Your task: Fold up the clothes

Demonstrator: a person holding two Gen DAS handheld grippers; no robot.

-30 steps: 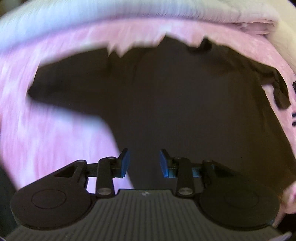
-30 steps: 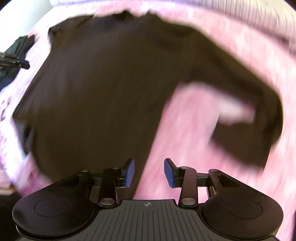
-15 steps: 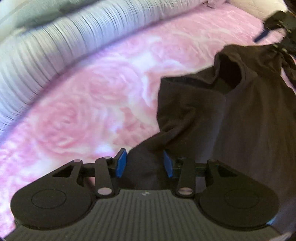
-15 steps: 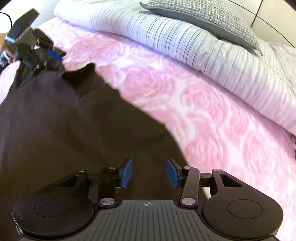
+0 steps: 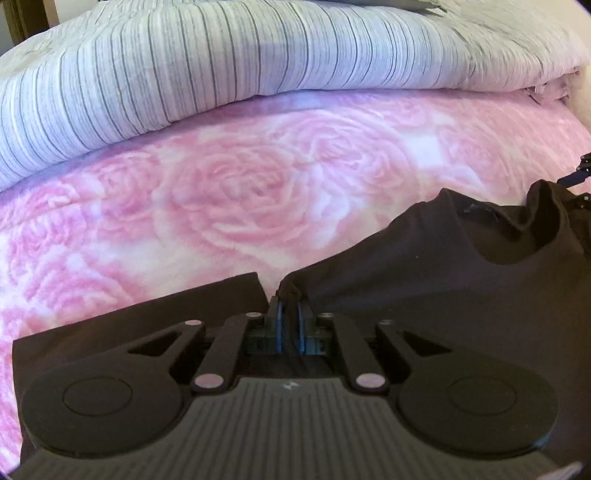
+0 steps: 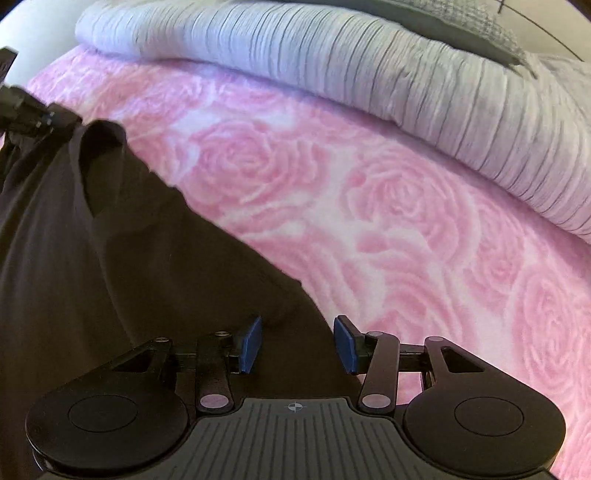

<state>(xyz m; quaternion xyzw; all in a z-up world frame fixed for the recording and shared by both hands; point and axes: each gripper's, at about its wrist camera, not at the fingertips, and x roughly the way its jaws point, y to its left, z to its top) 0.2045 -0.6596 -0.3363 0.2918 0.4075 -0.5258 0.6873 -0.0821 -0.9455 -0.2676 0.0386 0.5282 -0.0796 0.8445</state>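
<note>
A dark brown T-shirt (image 5: 443, 288) lies on a pink rose-patterned blanket (image 5: 221, 192). My left gripper (image 5: 289, 317) is shut on a bunched fold of the shirt at its shoulder, next to the sleeve (image 5: 166, 314). The neck opening shows at the right. In the right wrist view the same shirt (image 6: 110, 258) fills the left half. My right gripper (image 6: 297, 345) is open, its blue pads either side of the shirt's shoulder edge. The left gripper (image 6: 22, 110) shows far left there, holding the shirt's other shoulder.
A folded white-and-grey striped duvet (image 5: 221, 62) lies along the back of the bed, also in the right wrist view (image 6: 406, 85), with a grey checked pillow (image 6: 480, 33) on top. The pink blanket (image 6: 369, 221) spreads to the right.
Both grippers have come down from above the shirt to its shoulders. My left gripper has closed on the shirt fabric. My right gripper stays open at the other shoulder.
</note>
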